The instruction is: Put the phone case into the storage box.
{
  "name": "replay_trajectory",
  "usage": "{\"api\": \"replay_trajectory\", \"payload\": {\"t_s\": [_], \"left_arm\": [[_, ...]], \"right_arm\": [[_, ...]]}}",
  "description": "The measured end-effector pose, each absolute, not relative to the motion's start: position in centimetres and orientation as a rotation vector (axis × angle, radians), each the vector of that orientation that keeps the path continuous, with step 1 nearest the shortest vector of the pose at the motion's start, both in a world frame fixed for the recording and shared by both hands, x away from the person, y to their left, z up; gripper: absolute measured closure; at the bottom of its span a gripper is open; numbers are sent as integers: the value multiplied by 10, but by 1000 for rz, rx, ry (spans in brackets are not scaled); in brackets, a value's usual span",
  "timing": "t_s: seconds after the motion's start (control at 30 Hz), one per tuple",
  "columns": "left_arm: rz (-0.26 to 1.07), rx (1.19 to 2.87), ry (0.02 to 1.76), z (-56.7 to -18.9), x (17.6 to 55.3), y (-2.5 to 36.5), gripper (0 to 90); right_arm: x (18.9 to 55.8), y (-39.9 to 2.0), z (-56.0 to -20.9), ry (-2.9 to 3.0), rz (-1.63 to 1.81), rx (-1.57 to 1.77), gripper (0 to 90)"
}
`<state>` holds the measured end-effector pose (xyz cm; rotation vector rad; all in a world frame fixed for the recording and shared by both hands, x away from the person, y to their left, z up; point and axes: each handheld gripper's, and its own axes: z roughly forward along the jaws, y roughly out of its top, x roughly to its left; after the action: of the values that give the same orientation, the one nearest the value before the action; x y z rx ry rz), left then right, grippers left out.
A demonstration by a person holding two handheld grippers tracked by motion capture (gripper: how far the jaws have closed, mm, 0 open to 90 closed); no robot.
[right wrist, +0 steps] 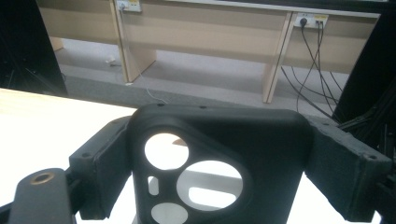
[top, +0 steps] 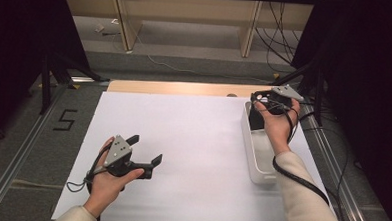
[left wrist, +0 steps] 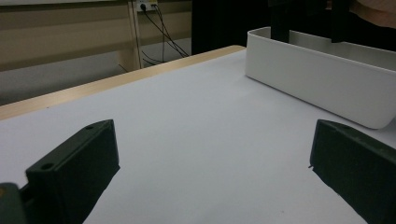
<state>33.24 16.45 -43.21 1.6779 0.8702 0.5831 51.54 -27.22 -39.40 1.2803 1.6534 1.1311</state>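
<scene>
Jaws of the right gripper point(right wrist: 219, 186) clamp the two sides of a black case with round cut-outs point(right wrist: 219, 158), held upright over the far end of the white bin point(top: 256, 158) at the desk's right edge; the left gripper point(top: 144, 151) rests on the white desk point(top: 192, 140), jaws wide apart, holding nothing

Bin point(top: 258, 158) at table's point(top: 182, 140) right edge

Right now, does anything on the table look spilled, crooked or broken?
Nothing stands out. The white bin sits upright at the table's right edge, the right tool holds a black plate with cut-out holes above it, and the left tool is open.
</scene>
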Motion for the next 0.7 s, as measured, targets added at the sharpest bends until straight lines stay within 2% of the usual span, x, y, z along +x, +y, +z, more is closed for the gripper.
{"api": "replay_trajectory", "payload": {"t_s": [0.7], "left_arm": [[586, 1675, 872, -432, 333, 165, 8]], "right_arm": [[523, -270, -400, 1677, 1098, 1307, 146]]}}
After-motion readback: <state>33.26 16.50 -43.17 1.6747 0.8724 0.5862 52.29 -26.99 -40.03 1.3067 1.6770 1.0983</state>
